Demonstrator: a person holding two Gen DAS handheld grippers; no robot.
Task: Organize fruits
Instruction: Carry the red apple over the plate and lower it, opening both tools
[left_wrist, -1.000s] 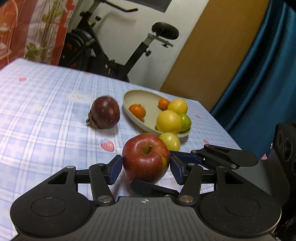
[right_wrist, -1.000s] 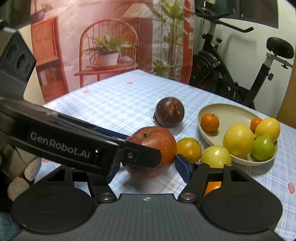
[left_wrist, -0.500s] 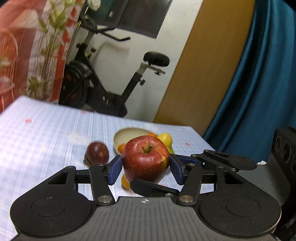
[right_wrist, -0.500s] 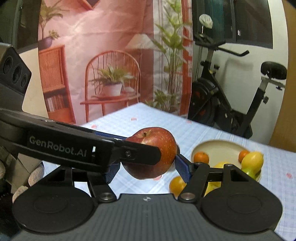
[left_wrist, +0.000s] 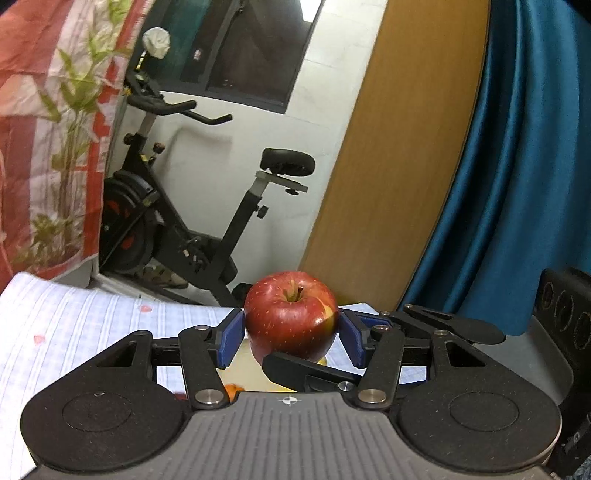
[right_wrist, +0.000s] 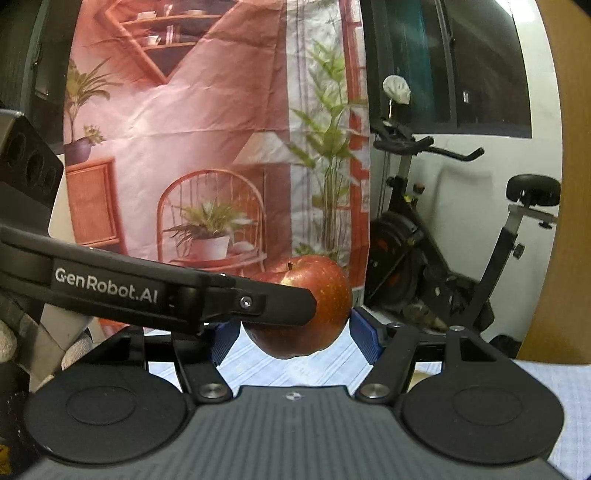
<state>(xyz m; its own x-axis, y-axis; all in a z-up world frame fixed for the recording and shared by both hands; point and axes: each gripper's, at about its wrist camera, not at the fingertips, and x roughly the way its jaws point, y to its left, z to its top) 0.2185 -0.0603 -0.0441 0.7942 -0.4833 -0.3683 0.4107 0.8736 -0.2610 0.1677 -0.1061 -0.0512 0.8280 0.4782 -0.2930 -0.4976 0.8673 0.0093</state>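
Observation:
A red apple (left_wrist: 291, 314) is held in the air, well above the table, between both grippers at once. My left gripper (left_wrist: 291, 338) has its blue pads (left_wrist: 232, 341) against the apple's two sides. My right gripper (right_wrist: 293, 334) also closes on the same apple (right_wrist: 314, 306) from another side, and the left gripper's finger (right_wrist: 155, 291) crosses in front of it. The beige fruit bowl (left_wrist: 245, 373) shows only as a sliver below the apple, with an orange fruit (left_wrist: 231, 389) at its edge. The other fruits are hidden.
The table with a blue checked cloth (left_wrist: 74, 332) lies below. An exercise bike (left_wrist: 192, 221) stands behind the table's far edge. A printed backdrop (right_wrist: 207, 147) hangs at the left, a wooden door (left_wrist: 399, 147) and a blue curtain (left_wrist: 517, 166) at the right.
Both grippers have lifted the apple off the table and risen together. The views have tilted up, so the bowl and the other fruits have dropped out of sight.

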